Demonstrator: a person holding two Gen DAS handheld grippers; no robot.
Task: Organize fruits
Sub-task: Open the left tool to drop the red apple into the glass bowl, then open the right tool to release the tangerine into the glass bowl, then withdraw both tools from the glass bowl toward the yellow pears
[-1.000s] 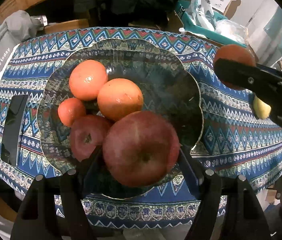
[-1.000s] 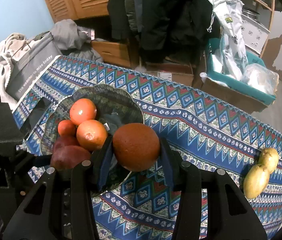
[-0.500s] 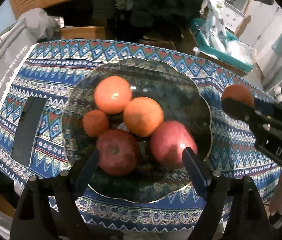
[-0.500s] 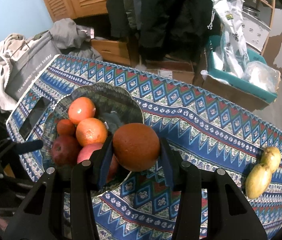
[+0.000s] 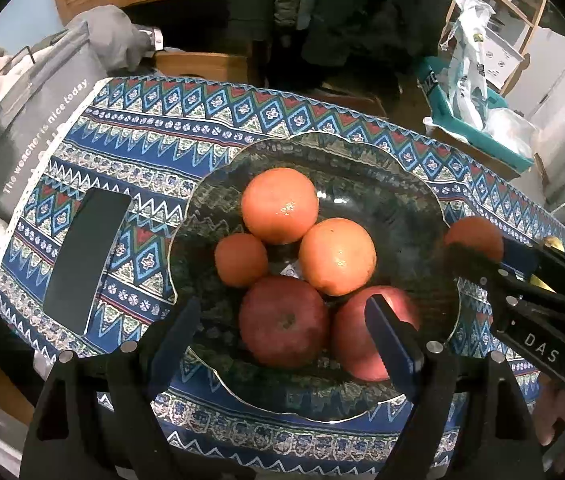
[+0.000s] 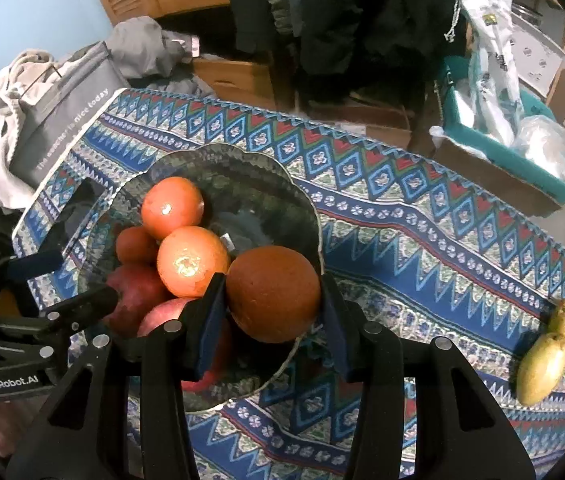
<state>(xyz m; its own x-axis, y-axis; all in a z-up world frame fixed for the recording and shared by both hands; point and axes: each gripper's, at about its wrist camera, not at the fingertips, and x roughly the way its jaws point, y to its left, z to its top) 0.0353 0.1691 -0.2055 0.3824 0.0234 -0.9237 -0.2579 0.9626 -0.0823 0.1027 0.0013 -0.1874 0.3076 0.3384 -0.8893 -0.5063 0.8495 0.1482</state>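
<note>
A: Orange (image 6: 272, 294) status? Right gripper (image 6: 274, 312) clamps it above the bowl (image 6: 306, 204) rim at 4 o'clock.

B: Left gripper (image 5: 282, 336) has released the apple (image 5: 374, 332); jaws wide, empty, backed off. Bowl now holds five fruits.

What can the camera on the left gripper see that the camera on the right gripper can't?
Only the left wrist view shows the whole flat black rectangle on the tablecloth; the right view shows just part of it. It also shows the open left gripper head on, holding nothing.

Only the right wrist view shows the two yellow-green fruits clearly, lying near the cloth's right edge, and the right gripper shut on an orange at the plate's rim.

Both show the glass plate with three oranges and two red apples, the patterned tablecloth and the grey bag.
</note>
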